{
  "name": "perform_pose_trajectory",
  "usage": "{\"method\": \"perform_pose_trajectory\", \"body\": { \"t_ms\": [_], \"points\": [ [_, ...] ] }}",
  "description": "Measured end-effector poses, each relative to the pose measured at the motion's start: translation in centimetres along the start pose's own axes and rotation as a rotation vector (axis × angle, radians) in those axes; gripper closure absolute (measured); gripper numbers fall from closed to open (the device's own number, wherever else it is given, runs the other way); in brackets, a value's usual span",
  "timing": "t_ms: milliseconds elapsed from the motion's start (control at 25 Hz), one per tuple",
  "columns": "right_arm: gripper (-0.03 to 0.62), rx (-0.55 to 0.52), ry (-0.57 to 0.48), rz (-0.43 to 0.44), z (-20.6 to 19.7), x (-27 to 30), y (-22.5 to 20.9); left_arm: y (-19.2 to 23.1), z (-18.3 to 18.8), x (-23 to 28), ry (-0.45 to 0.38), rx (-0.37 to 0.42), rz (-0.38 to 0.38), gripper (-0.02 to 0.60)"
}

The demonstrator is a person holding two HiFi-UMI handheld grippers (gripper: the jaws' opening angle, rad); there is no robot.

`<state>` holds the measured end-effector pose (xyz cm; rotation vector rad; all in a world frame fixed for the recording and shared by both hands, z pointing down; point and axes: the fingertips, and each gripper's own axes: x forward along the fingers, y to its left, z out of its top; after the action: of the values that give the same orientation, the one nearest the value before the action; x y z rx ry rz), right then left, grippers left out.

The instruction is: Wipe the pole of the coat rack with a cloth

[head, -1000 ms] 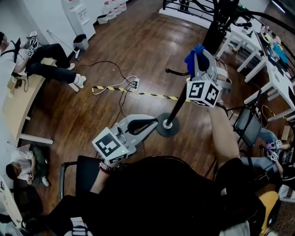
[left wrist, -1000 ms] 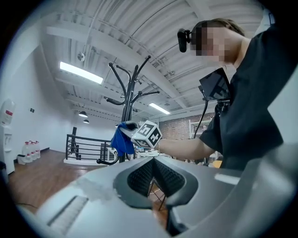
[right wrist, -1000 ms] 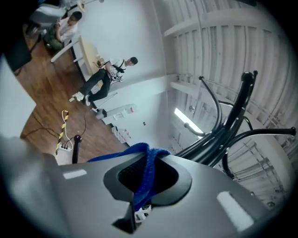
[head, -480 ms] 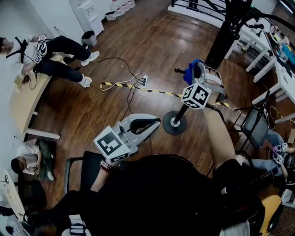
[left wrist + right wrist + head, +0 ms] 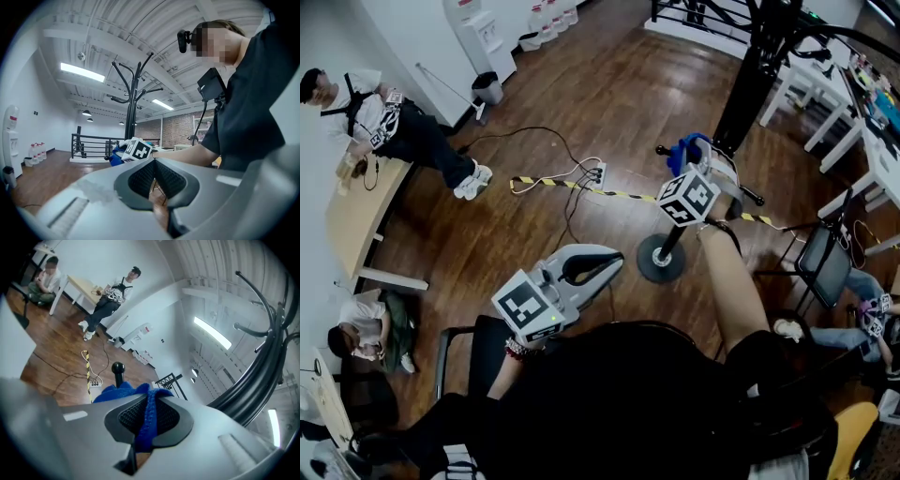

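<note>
Right of centre in the head view, the right gripper [image 5: 698,161] clamps the blue cloth [image 5: 684,148] high on the coat rack pole [image 5: 673,239], so wiping seems under way with the lower stretch left, while the left gripper [image 5: 581,269], closed and empty, hangs lower left.

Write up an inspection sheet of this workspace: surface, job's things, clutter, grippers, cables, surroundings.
Surface: dark wooden floor.
Job's things: black coat rack pole upright on its round base; blue cloth up beside a knobbed peg.
Clutter: black bin by the wall.
Grippers: right gripper shut on the blue cloth; left gripper shut, empty, held low, apart from the rack.
Cables: power strip with cables on the floor; yellow-black tape beside it.
Surroundings: seated people at a wooden table; white tables.
</note>
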<state>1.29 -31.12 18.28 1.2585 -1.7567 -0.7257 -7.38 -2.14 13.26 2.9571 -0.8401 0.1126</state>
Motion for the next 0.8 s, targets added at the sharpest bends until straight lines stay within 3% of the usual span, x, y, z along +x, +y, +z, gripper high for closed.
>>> {"method": "perform_pose_trajectory", "body": {
  "t_ms": [160,320,480,800],
  "points": [
    [0.574,0.212,-0.038,0.075,0.8,-0.2,0.8,0.0,-0.2,-0.5,0.000,-0.021,0.008,0.575],
    [0.573,0.439,-0.144,0.223,2.4,-1.3,1.7,-0.8,-0.5,0.2,0.013,-0.048,-0.014,0.575],
    [0.571,0.458,-0.217,0.275,3.9,-2.2,2.3,-1.8,-0.2,1.3,0.010,-0.014,-0.029,0.575],
    [0.571,0.587,-0.350,0.567,6.0,-4.8,6.8,-2.5,0.6,1.2,-0.033,-0.019,-0.001,0.575]
  ]
}}
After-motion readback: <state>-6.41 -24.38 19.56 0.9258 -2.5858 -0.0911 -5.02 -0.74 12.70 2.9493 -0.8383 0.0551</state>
